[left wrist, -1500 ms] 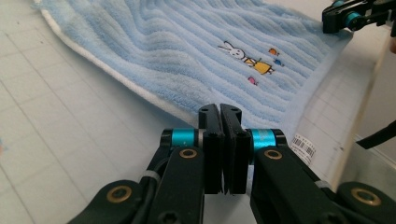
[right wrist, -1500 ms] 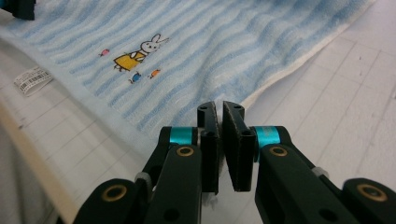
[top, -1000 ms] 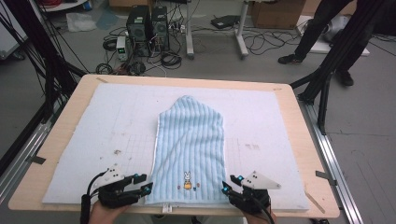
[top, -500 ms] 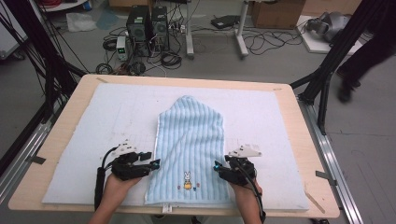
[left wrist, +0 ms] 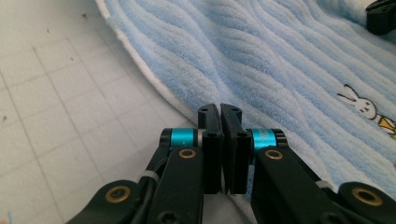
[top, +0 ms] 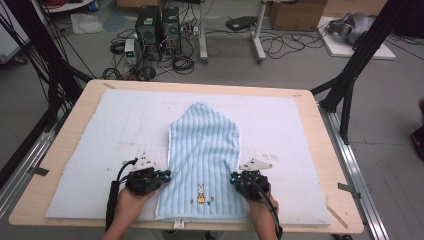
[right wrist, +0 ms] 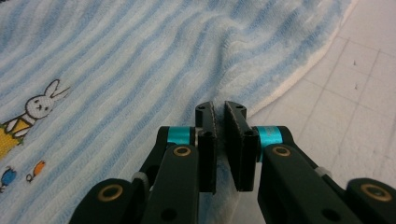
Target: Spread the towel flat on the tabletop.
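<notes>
High view has the whole towel (top: 202,160), blue striped, far end folded to a point, lying mid-pad on the white mat (top: 80,150) atop the table (top: 65,107). Left gripper (top: 165,175) is at the towel's left edge, right gripper (top: 234,177) at its right edge, both near the bunny print (top: 200,190). Gripper views show the pinch: left gripper (left wrist: 221,109) jaws have just been closing, now together on the white hem; right gripper (right wrist: 219,108) jaws likewise just closing, nipped on a raised fold of towel (right wrist: 140,70), w/ a thin slit between them. Bare mat lies outside both edges.
</notes>
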A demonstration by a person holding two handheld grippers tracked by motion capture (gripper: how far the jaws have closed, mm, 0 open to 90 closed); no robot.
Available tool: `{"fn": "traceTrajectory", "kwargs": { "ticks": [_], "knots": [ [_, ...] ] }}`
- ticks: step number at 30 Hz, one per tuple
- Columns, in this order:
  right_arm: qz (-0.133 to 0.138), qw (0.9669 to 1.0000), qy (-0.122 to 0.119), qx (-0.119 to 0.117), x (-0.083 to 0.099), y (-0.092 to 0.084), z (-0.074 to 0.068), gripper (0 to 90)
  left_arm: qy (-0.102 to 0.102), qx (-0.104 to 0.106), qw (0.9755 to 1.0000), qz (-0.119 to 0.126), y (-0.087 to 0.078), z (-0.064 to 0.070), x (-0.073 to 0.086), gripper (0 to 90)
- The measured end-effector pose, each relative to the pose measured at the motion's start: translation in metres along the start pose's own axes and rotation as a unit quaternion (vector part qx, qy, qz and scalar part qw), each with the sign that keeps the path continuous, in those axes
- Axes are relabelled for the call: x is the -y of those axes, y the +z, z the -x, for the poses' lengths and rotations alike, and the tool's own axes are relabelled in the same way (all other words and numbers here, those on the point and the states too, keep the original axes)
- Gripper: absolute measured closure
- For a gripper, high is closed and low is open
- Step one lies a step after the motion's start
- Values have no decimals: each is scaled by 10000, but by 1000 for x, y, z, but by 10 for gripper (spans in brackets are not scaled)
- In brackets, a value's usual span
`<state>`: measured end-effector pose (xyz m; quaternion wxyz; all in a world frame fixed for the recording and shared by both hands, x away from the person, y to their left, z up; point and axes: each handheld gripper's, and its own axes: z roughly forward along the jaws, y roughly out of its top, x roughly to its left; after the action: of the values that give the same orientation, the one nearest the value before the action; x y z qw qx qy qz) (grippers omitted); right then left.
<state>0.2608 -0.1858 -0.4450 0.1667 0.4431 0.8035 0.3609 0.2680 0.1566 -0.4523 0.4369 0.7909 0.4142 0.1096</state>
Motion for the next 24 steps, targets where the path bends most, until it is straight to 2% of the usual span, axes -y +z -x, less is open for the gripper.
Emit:
{"fn": "traceTrajectory", "kwargs": {
  "ticks": [4, 14, 21, 22, 24],
  "knots": [
    [79, 9999, -33, -124, 8, -8, -2, 836, -88, 158, 9998, 50, -11, 4, 10, 869],
    [431, 9984, -115, -348, 29, -41, -16, 835, 15, 466, 9983, 336, -41, 20, 36, 868],
    [526, 9968, -187, -566, 49, -62, -33, 825, 57, 672, 9964, 511, -61, 31, 57, 861],
    [527, 9967, -195, -579, 52, -63, -35, 804, 46, 629, 9961, 625, -62, 31, 59, 825],
    [573, 9967, -171, -554, 52, -64, -35, 692, -9, 472, 9957, 797, -61, 27, 57, 637]
  ]
}}
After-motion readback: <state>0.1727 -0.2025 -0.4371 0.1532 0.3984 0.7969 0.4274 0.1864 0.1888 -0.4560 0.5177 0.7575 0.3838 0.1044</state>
